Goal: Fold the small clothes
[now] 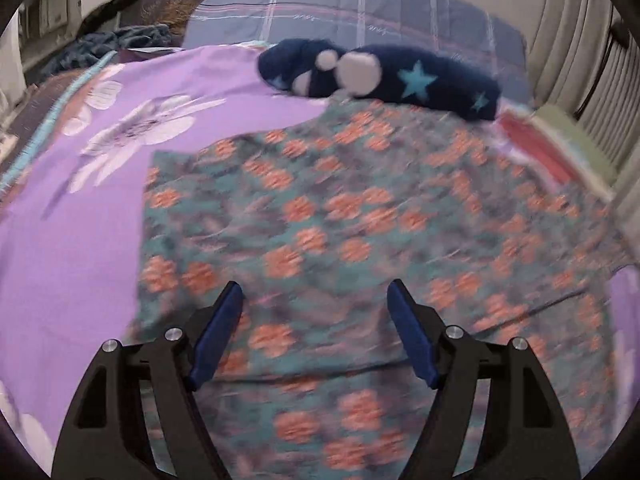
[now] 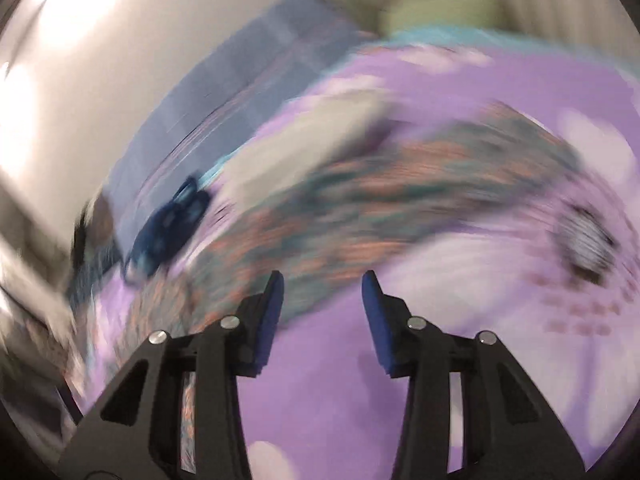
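Beyond the left gripper's (image 1: 315, 292) parted, empty fingers lies the teal floral garment (image 1: 360, 220), flat on a purple flowered sheet (image 1: 72, 240). A fuzzy navy star-patterned sock bundle (image 1: 400, 76) sits at its far edge, before a blue plaid pillow (image 1: 360, 4). The right gripper (image 2: 323, 282) stands open and empty over bare sheet; its view is smeared, and the garment shows only as streaks ahead.

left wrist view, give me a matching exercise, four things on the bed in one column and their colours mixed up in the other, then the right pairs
Things:
1. bedsheet
2. flowered cloth
3. soft toy
4. pillow

Colours:
a. navy with light blue stars
b. purple with white flowers
c. grey-blue plaid
d. teal with orange flowers

Pairs: 1-b, 2-d, 3-a, 4-c
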Demonstrator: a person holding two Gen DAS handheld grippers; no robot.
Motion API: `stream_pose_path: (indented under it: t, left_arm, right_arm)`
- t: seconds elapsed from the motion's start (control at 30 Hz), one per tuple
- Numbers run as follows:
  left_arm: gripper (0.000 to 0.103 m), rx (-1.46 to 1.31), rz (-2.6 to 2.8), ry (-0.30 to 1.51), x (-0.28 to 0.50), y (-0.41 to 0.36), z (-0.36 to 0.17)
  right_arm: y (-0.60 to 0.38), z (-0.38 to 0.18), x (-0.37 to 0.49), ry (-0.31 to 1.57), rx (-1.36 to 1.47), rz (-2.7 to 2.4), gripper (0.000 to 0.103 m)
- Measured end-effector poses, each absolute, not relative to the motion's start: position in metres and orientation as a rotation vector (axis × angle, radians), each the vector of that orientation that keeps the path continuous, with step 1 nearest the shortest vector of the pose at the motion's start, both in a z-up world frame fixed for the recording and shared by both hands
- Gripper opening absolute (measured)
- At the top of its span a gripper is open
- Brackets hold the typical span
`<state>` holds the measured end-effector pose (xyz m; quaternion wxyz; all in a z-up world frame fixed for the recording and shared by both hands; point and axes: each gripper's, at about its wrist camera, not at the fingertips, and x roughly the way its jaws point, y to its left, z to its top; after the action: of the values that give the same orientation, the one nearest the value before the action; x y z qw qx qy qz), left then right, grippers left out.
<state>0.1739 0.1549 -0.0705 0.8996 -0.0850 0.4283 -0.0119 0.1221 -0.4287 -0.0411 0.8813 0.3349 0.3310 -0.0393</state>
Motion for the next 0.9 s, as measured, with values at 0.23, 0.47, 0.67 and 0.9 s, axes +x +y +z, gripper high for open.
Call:
stream_pose_path:
  t: [0.23, 0.47, 0.67, 0.9]
  left_arm:
    - [0.075, -0.131, -0.11, 0.862, 0.195, 0.108, -0.059]
    - [0.076, -0.106, -0.128, 0.876, 0.201, 0.094, -0.075]
    - [0.077, -0.088, -0.119, 0.894, 0.201, 0.092, -0.089]
    - [0.077, -0.171, -0.157, 0.87, 0.197, 0.105, -0.087]
  right_arm:
    - [-0.497, -0.073, 0.116, 0.585, 0.996, -0.161, 0.043]
    - [-0.528, -0.087, 0.134, 0.484, 1.162, -0.36, 0.005]
    - [-0.478, -0.052, 0.152, 0.449, 1.033, -0.169, 0.006]
    - [-0.318, 0.01, 0.188, 0.5, 0.725, 0.285, 0.006]
